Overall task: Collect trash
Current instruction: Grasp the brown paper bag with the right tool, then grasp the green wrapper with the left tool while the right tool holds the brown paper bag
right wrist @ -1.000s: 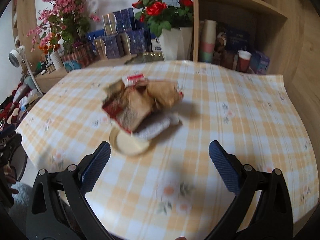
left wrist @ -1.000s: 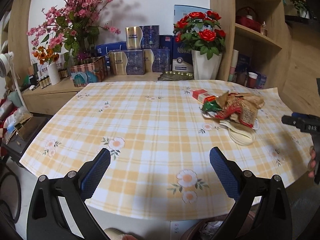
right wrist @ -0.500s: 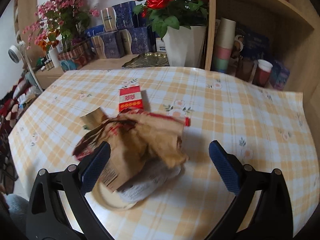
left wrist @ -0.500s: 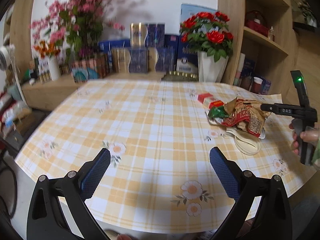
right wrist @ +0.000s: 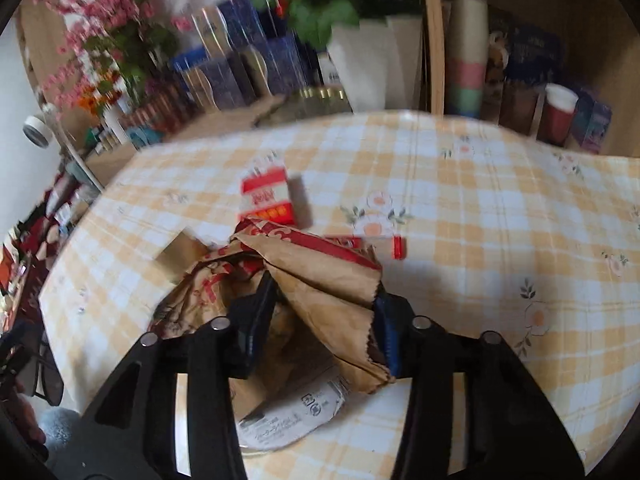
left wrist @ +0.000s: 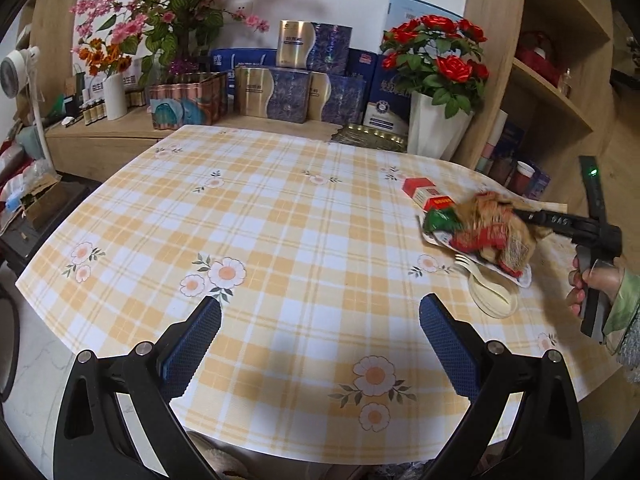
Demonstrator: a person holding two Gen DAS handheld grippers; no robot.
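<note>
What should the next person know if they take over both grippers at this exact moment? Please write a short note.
Right gripper: its jaws are closing around the crumpled brown paper bag; the bag sits between the pads.
Left gripper: open, empty, over the bare checked tablecloth.
Trash: the bag lies on a printed wrapper with plastic cutlery beside it; a small red-and-white box lies just behind the bag.
Done: nothing is collected yet.
Left: lift the bag, then gather the wrapper, cutlery and box.
</note>
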